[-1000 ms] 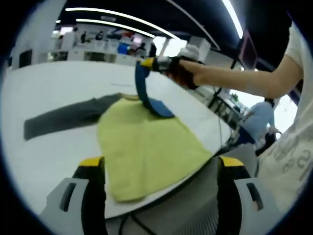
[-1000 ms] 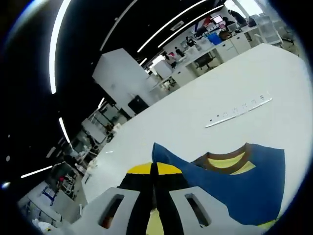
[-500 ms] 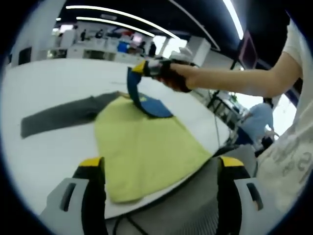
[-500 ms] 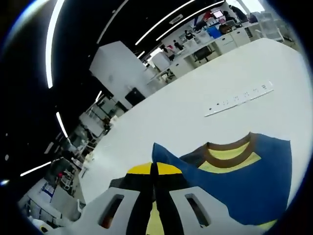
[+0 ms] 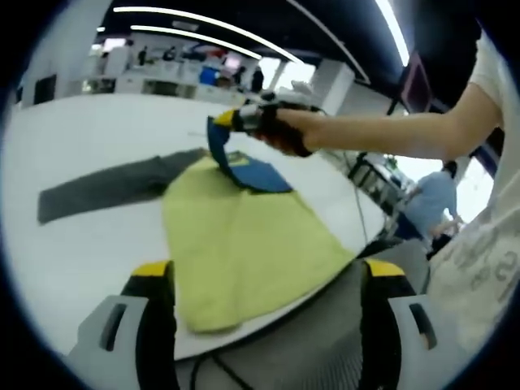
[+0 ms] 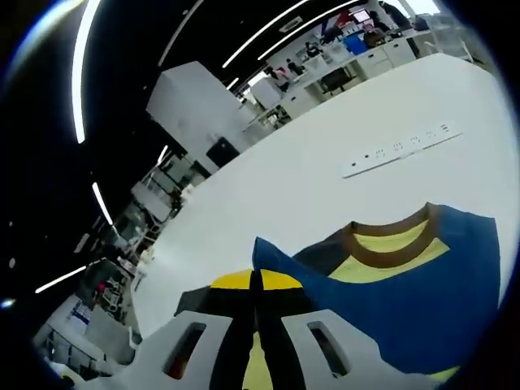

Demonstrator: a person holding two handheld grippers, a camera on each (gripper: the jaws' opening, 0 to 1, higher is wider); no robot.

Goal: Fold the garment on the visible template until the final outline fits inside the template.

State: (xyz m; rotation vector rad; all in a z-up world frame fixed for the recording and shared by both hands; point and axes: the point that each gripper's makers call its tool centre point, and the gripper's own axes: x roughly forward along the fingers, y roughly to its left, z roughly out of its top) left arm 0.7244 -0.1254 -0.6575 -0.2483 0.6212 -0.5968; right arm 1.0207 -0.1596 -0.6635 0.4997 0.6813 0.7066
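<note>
Two sleeves to deal with, one of them in hand. Clamps the right gripper (image 6: 256,280) tight on the edge of the blue sleeve (image 6: 390,309), with cloth pinched between the closed jaws and draped off to the right in the right gripper view. Shows there, too, the brown collar (image 6: 390,244) with yellow-green cloth inside its curve, and a white power strip (image 6: 398,152) well beyond on the table (image 6: 268,195). From the left gripper view: holds that same blue sleeve (image 5: 244,166) lifted in an arc off the yellow-green raglan shirt (image 5: 244,244), the person's hand (image 5: 284,134) around the right gripper (image 5: 223,119) above the neckline. Lies flat otherwise, body spread toward the near table edge, gray sleeve (image 5: 114,185) stretched out straight to the left on the white surface. Hangs back the left gripper (image 5: 268,270), jaws wide apart, gripping nothing, just short of the hem. Cannot make out any template outline on the table. Looks like the first sleeve fold, early in the task: blue sleeve being carried across the chest. Next, probably: lower it flat across the yellow-green body, let go without dragging the cloth, then take the gray sleeve with the idle left gripper and fold it in likewise. Worth watching for a bunched shoulder seam and a hem close to the table edge.
</note>
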